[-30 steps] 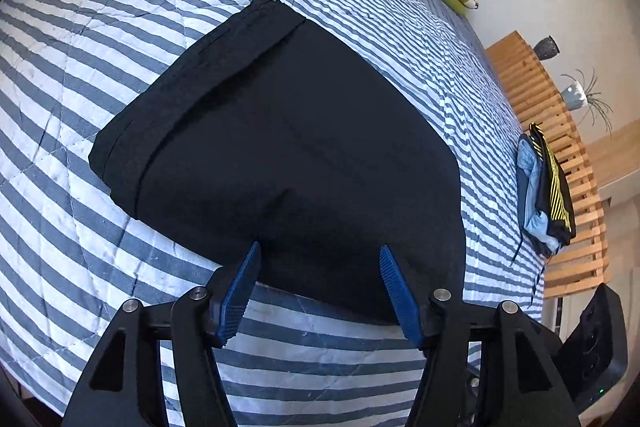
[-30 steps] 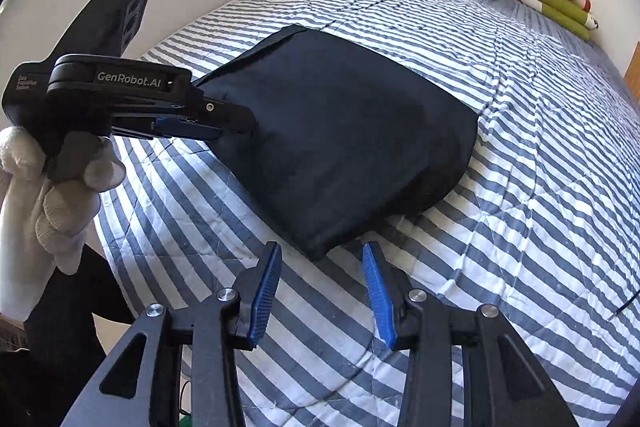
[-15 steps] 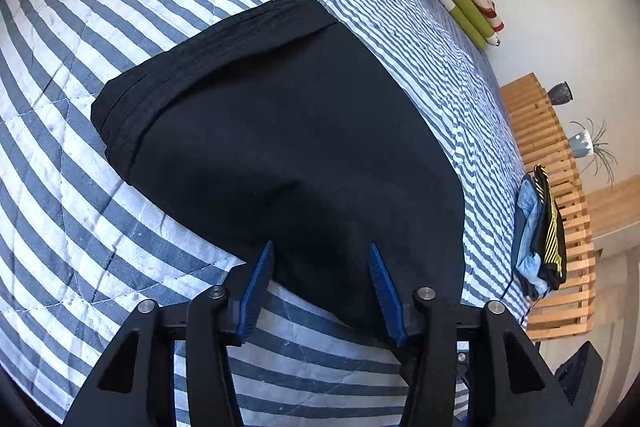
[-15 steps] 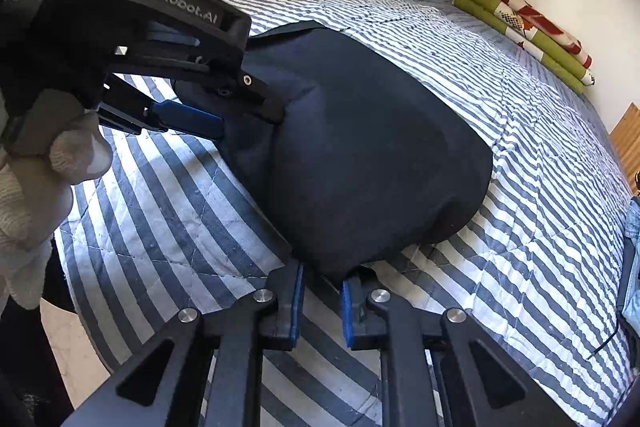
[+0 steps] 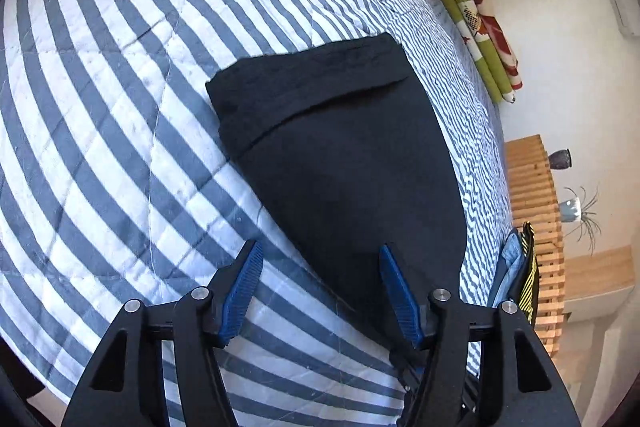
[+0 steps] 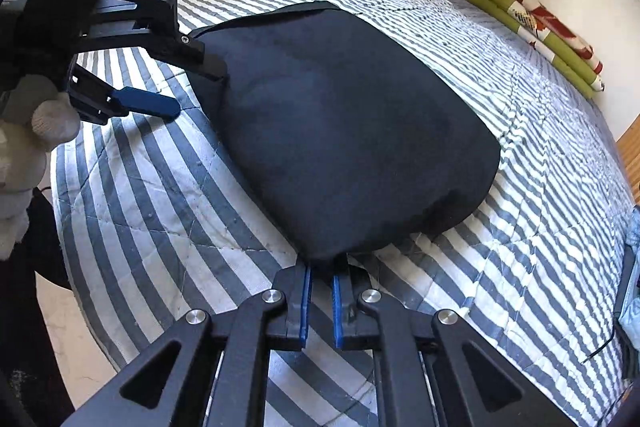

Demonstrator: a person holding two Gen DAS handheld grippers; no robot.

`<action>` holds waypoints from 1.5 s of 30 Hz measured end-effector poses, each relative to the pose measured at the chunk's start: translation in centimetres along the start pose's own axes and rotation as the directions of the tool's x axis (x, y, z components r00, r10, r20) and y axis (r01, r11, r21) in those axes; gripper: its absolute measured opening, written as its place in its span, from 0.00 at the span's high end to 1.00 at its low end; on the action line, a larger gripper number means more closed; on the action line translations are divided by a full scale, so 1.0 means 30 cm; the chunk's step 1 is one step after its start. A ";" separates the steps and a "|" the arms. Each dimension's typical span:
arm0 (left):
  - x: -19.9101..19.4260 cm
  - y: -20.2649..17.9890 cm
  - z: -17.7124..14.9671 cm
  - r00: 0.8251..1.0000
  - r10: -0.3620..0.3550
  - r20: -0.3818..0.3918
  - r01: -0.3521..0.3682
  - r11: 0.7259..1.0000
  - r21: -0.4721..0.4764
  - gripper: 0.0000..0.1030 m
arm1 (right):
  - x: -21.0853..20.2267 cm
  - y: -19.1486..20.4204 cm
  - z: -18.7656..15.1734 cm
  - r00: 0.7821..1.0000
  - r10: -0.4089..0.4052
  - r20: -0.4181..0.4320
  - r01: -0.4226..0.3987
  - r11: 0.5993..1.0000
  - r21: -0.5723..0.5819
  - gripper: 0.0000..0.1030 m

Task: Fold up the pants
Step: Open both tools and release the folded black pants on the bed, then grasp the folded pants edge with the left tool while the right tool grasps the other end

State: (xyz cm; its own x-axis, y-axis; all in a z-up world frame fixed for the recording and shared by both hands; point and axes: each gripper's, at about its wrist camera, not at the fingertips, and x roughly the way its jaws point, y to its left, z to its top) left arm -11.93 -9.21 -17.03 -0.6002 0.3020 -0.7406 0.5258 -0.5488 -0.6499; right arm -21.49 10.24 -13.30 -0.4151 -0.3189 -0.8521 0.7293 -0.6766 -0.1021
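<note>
The black pants (image 5: 352, 163) lie folded in a thick rectangle on the striped quilt (image 5: 120, 107). My left gripper (image 5: 320, 283) is open at their near edge, with the right finger over the cloth and the left finger over the quilt. In the right wrist view the pants (image 6: 340, 131) fill the middle. My right gripper (image 6: 322, 287) is shut on their nearest corner, which is pinched between the blue pads. The left gripper (image 6: 198, 91), held by a white-gloved hand (image 6: 44, 131), is open at the pants' left corner.
Rolled green and red blankets (image 5: 480, 39) lie against the wall at the far end of the bed. A slatted wooden bench (image 5: 536, 211) with folded clothes (image 5: 516, 267) stands on the right of the bed. The bed's edge and the floor (image 6: 72, 327) are close on the left.
My right gripper has closed from wide open onto the pants' near corner. My left gripper narrowed, then opened wide again, and has swung towards the pants' left corner.
</note>
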 end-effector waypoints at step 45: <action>-0.119 0.255 0.392 1.000 0.006 -0.030 -0.002 0.992 0.129 0.45 | 0.242 -0.048 0.408 0.863 0.503 -0.050 -0.480 0.846 0.232 0.42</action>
State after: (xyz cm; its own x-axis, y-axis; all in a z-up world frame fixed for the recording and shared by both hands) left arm -12.86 -23.66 -17.34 -0.5788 0.3224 -0.7491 0.4447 -0.6452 -0.6213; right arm -32.21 0.77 -13.06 0.0364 -0.5821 -0.8123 0.6903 -0.5731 0.4416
